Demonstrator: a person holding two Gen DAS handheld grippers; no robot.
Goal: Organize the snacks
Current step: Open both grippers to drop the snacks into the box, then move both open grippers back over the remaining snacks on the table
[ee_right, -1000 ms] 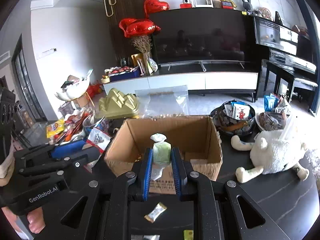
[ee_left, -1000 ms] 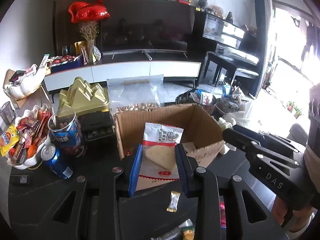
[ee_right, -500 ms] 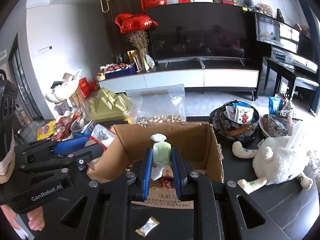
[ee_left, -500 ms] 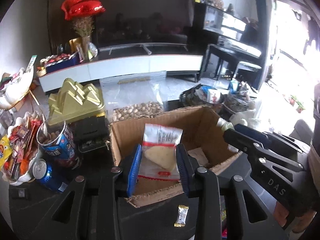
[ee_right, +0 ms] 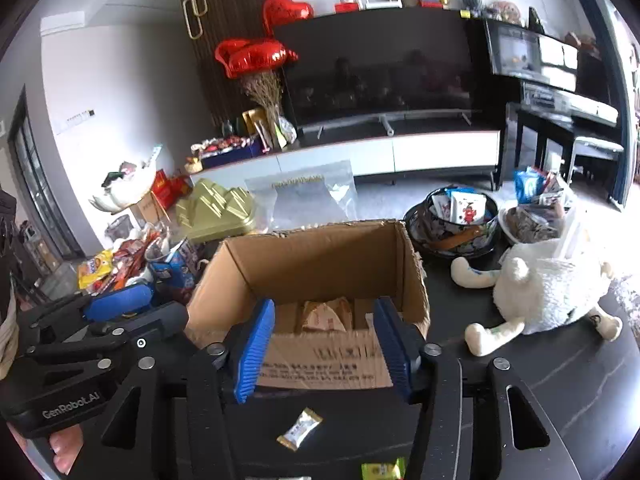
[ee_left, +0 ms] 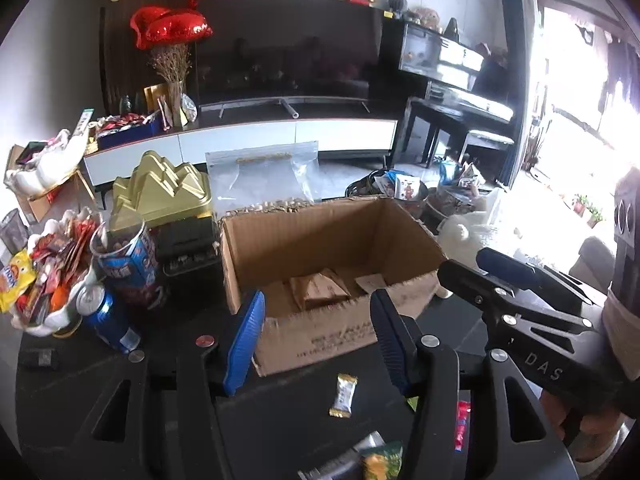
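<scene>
Hovering with jaws wide and empty, both grippers (ee_left: 316,336) (ee_right: 326,350) risk nudging the cardboard box (ee_left: 320,248) at twelve o'clock off the table (ee_right: 560,392).

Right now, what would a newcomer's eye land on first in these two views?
The open cardboard box at centre, with packets on its floor, and both grippers, left and right, open and empty at its near wall. Then the white plush toy to the box's right, and the small wrapped candy on the dark table in front.

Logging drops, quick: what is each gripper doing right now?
Left gripper: open, holding nothing.
Right gripper: open, holding nothing.
</scene>
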